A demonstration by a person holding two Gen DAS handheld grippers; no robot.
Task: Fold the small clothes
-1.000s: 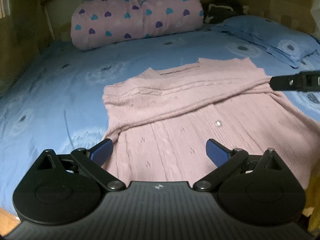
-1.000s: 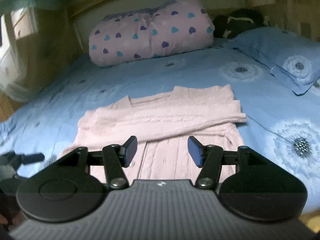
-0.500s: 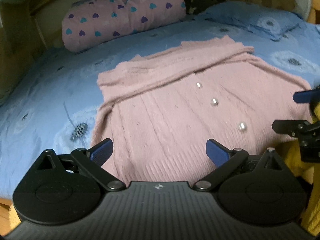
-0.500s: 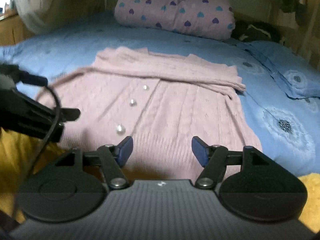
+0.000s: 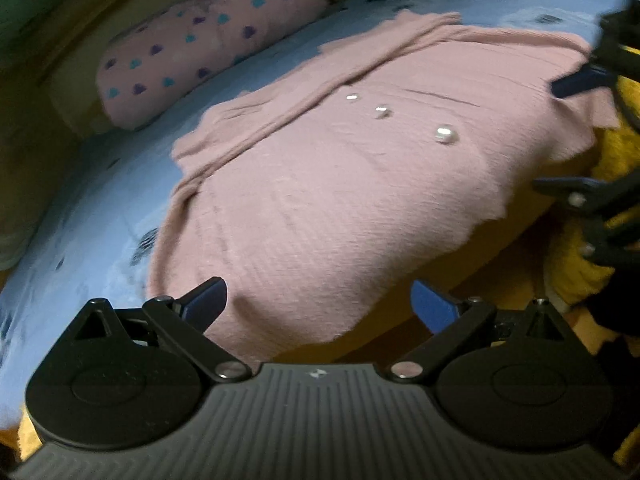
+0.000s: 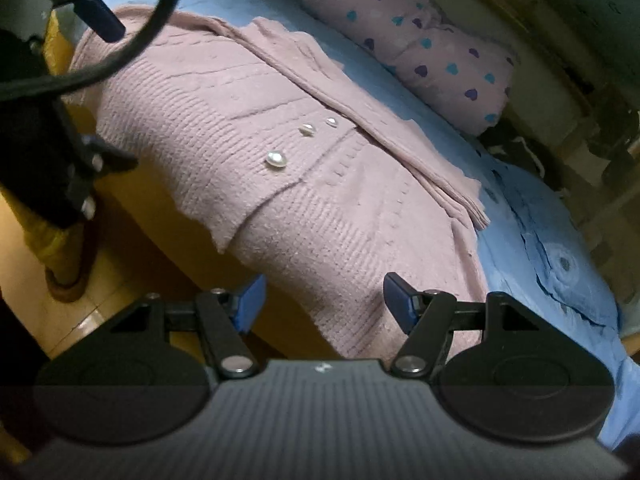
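A pink knitted cardigan [image 5: 340,184] with pearl buttons [image 5: 445,134] lies flat on the blue bed sheet [image 5: 80,232], sleeves folded across its upper part; its hem hangs over the bed's near edge. It also shows in the right wrist view [image 6: 320,200]. My left gripper [image 5: 318,300] is open and empty, low at the hem's left corner. My right gripper [image 6: 324,300] is open and empty, low at the hem's right corner. Each gripper shows in the other's view: the right gripper [image 5: 580,136] and the left gripper [image 6: 96,92].
A pink roll with heart prints [image 5: 208,40] lies at the head of the bed, also seen in the right wrist view [image 6: 420,48]. A blue pillow [image 6: 560,248] lies at the right. A cable [image 6: 132,48] crosses the right wrist view. Wooden floor [image 6: 80,320] lies below the edge.
Both grippers have dropped down and back from above the cardigan to its hem at the bed's near edge, tilting outward. Both stay open. The cardigan has not moved.
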